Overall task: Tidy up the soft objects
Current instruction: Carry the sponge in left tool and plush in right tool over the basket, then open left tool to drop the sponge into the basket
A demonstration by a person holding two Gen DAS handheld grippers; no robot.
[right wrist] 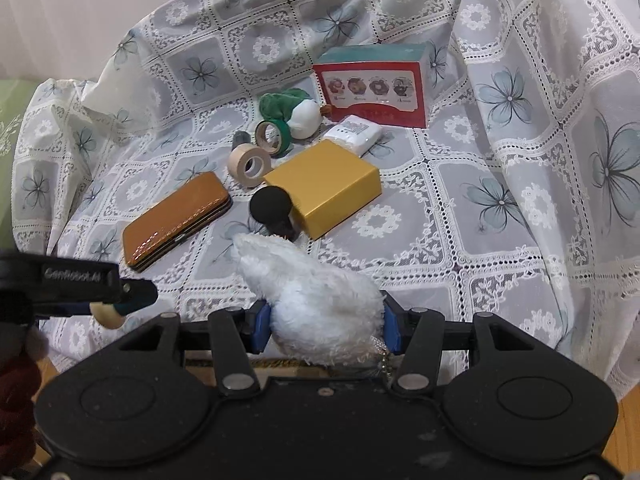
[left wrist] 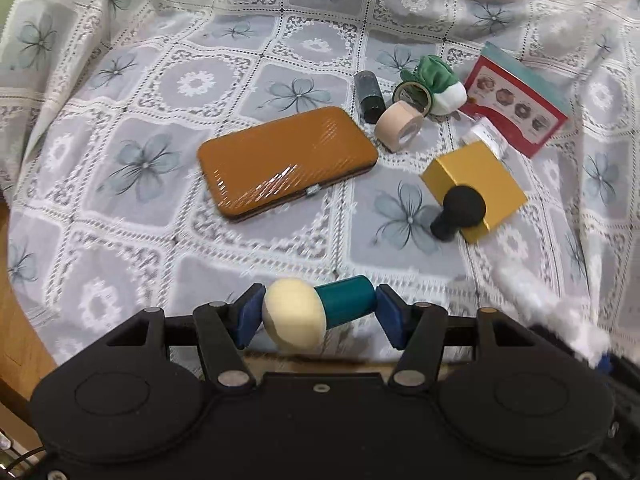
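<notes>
The left gripper (left wrist: 316, 316) has its jaws pinching a mushroom-shaped toy (left wrist: 316, 316) end to end, cream cap against one pad, teal stem against the other, low in the frame. The right gripper (right wrist: 326, 330) has its jaws pressed into a white fluffy plush (right wrist: 316, 300). Both soft things appear lifted off the lace cloth (left wrist: 120, 208). Beyond, mid-frame, lie a tan case (left wrist: 286, 162), a gold box (left wrist: 472, 190) and a black foam ball (left wrist: 462, 210). Carrying is the step in hand; next comes finding one spot to set both down together.
</notes>
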